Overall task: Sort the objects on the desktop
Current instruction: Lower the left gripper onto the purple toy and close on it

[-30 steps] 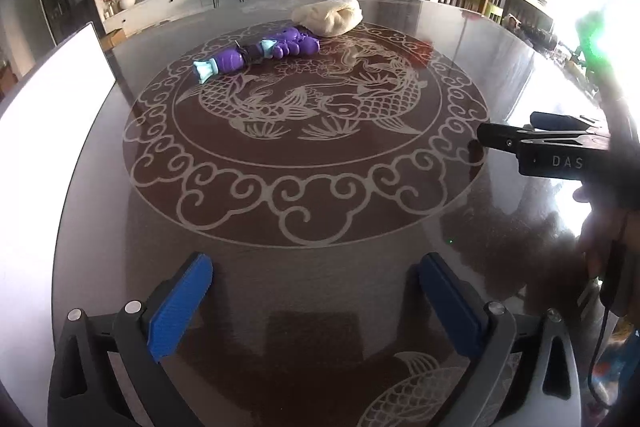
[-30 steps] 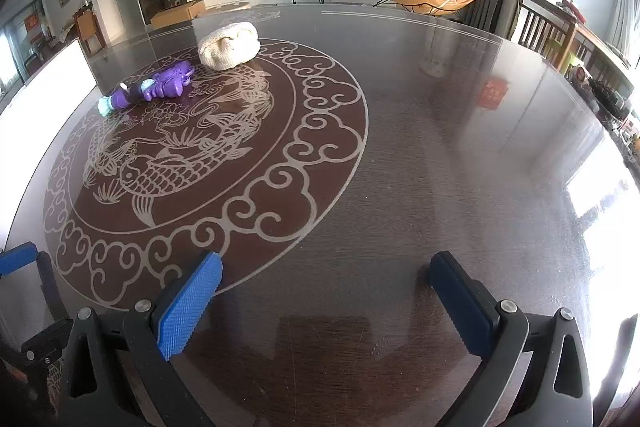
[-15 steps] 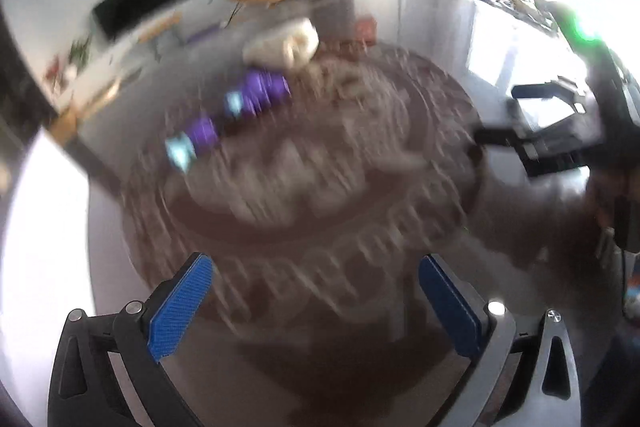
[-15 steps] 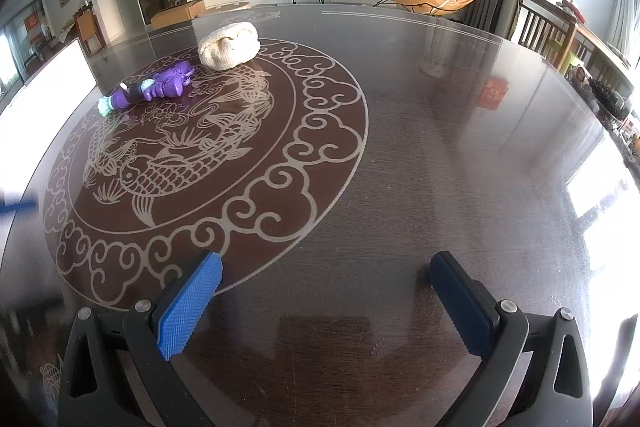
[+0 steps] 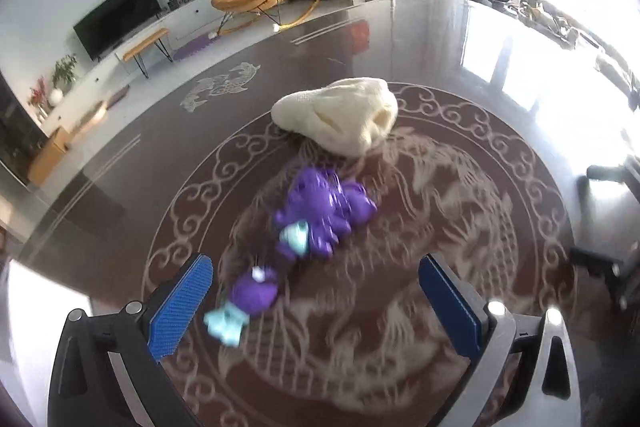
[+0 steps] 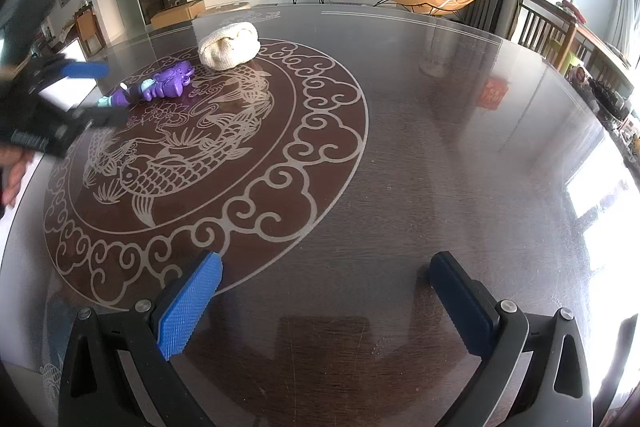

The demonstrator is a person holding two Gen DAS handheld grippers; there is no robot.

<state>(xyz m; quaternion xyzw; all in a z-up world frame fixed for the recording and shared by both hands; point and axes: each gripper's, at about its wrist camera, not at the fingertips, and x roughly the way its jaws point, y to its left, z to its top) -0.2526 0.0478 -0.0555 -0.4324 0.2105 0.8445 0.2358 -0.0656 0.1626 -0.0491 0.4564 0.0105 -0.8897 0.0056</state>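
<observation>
Left gripper [image 5: 316,301], tongs apart, is hovering beside the purple toy [image 5: 316,215]; right gripper [image 6: 326,301] is likewise standing apart, empty.

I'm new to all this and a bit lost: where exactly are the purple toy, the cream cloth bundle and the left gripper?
purple toy [image 5: 320,211]: left wrist view, on its bulky purple body.
cream cloth bundle [image 5: 340,115]: left wrist view, middle of the bundle.
left gripper [image 5: 316,301]: left wrist view, midway between its open blue fingertips.

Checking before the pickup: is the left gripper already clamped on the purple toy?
No, the left gripper is open, its blue fingers spread wide, with the purple toy lying untouched on the table.
</observation>
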